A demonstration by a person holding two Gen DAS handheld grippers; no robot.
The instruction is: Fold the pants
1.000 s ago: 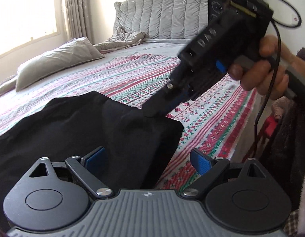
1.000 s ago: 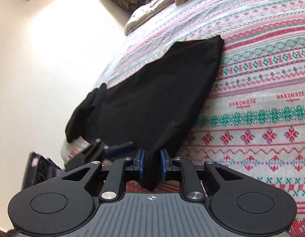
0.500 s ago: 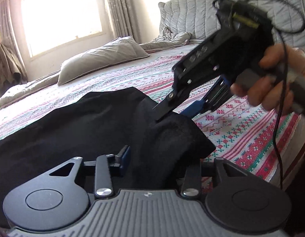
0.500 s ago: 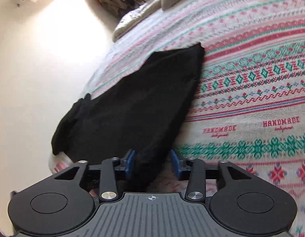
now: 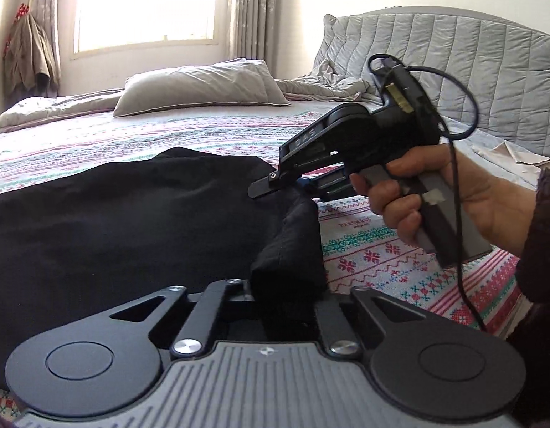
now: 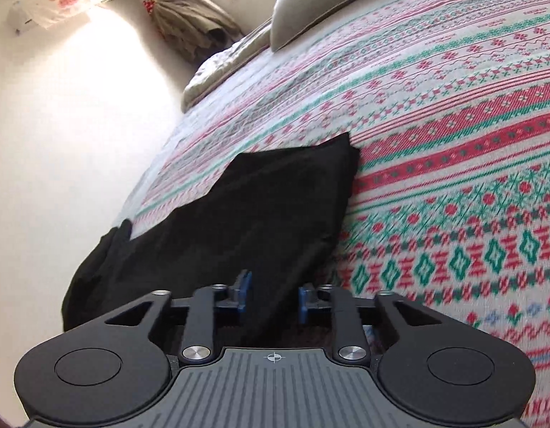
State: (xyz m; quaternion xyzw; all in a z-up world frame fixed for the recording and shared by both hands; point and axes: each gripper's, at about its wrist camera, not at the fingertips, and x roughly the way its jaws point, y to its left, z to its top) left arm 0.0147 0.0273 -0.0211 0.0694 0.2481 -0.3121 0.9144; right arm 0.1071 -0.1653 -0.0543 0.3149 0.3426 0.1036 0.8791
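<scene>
Black pants (image 5: 132, 221) lie spread on the patterned bedspread (image 5: 381, 256). In the left wrist view my left gripper (image 5: 285, 296) is shut on a bunched corner of the pants, which stands up between the jaws and hides the pads. My right gripper (image 5: 267, 189), held in a hand, hovers over the pants' near edge. In the right wrist view the pants (image 6: 260, 214) run away to the left; my right gripper (image 6: 273, 296) is open, its blue pads (image 6: 243, 290) apart with black cloth lying between them, not pinched.
A grey pillow (image 5: 200, 85) and a rumpled grey quilt (image 5: 332, 83) lie at the bed's far side before a padded headboard (image 5: 471, 64). A window with curtains (image 5: 146, 3) is behind. Clothes hang on the wall (image 5: 27, 57). The bed's left edge (image 6: 160, 164) drops off.
My left gripper has shut on the pants' corner. My right gripper has opened and let go of the cloth, then moved forward over the pants.
</scene>
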